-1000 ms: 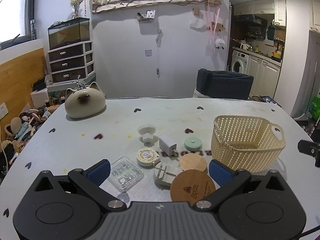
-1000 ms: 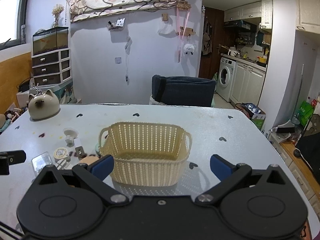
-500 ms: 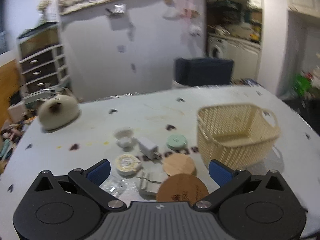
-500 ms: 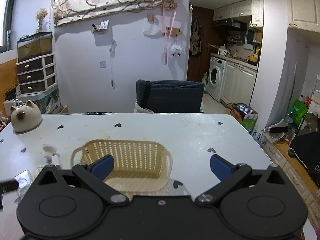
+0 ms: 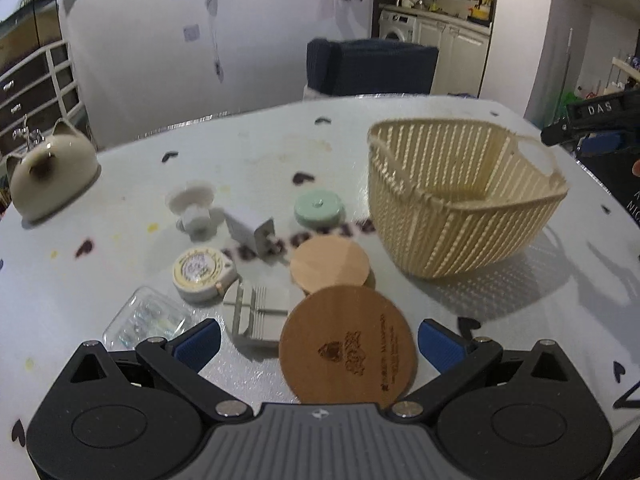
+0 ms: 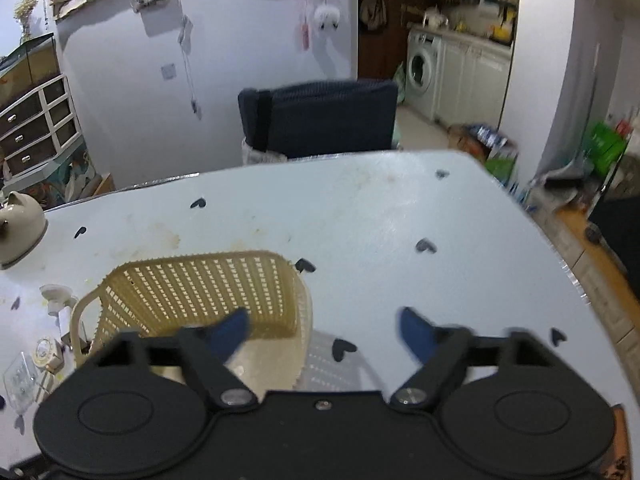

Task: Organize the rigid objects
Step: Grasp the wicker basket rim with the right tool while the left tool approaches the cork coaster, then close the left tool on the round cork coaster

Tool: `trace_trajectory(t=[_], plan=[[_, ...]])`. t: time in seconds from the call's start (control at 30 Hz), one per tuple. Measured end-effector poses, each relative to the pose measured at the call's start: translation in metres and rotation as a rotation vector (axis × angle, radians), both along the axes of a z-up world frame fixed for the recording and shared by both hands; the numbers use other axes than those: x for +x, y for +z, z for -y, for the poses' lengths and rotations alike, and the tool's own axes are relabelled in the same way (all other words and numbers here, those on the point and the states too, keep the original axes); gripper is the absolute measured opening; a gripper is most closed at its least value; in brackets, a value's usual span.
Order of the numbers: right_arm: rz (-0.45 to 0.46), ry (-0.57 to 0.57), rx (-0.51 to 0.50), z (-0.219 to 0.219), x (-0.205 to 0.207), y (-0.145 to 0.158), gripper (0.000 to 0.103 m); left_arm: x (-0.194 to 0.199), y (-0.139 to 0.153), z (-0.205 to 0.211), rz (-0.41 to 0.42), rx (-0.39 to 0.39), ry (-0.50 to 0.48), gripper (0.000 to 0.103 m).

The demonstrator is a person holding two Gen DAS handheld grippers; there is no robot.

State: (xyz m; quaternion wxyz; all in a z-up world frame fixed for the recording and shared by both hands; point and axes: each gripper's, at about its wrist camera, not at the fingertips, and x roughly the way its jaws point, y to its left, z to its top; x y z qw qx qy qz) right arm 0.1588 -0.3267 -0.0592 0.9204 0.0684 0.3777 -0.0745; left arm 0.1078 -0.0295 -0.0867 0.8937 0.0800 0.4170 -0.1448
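A cream woven basket (image 5: 460, 220) stands empty on the right of the white table (image 5: 248, 152). Left of it lie several small items: a large wooden disc (image 5: 346, 346), a smaller wooden disc (image 5: 330, 266), a green round lid (image 5: 319, 208), a white plug (image 5: 252, 232), a round tape measure (image 5: 200, 270), a white ridged block (image 5: 258, 312) and a clear plastic box (image 5: 146, 320). My left gripper (image 5: 319, 342) is open, low over the table, with the large disc between its fingers, untouched. My right gripper (image 6: 324, 330) is closing over the basket's (image 6: 192, 292) right wall, pads clear of it.
A cat-shaped ceramic dome (image 5: 48, 168) sits at the table's far left, and a white suction hook (image 5: 192, 204) lies near the small items. A dark chair (image 6: 320, 116) stands behind the far edge. The table's right edge (image 6: 560, 256) drops to the floor.
My left gripper has dropped and closed in on the small items, bringing the large wooden disc between its fingers. My right gripper has shifted toward the basket's right side and its jaws have narrowed.
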Motion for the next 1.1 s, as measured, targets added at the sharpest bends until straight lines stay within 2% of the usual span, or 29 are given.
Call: trace_trajectory(t=[0.03,0.17,0.23,0.3,0.53,0.67,0.83,1.1], plan=[[-0.009,0.0,0.005,0.001,0.005,-0.002,0.06,0.001,-0.002,0.0,-0.008,0.004,0.001,0.103],[-0.03,0.041,0.029,0.001,0.016,-0.007,0.047,0.006,-0.008,-0.003,-0.053,-0.017,-0.007,0.103],[-0.046,0.056,0.031,-0.001,0.023,-0.009,0.035,0.008,-0.012,-0.003,-0.075,-0.047,-0.028,0.103],[-0.058,0.066,0.04,-0.001,0.027,-0.012,0.028,0.009,-0.015,-0.003,-0.088,-0.073,-0.038,0.103],[-0.077,0.097,0.037,0.003,0.033,-0.013,0.005,0.011,-0.026,0.013,-0.089,-0.003,0.03,0.103],[-0.091,0.12,0.041,0.006,0.035,-0.012,0.005,0.014,-0.034,0.021,-0.094,0.025,0.075,0.103],[-0.094,0.133,0.035,0.006,0.036,-0.012,0.005,0.013,-0.046,0.034,-0.079,0.111,0.103,0.103],[-0.094,0.125,0.052,0.007,0.035,-0.012,0.005,0.01,-0.051,0.046,-0.062,0.134,0.134,0.103]])
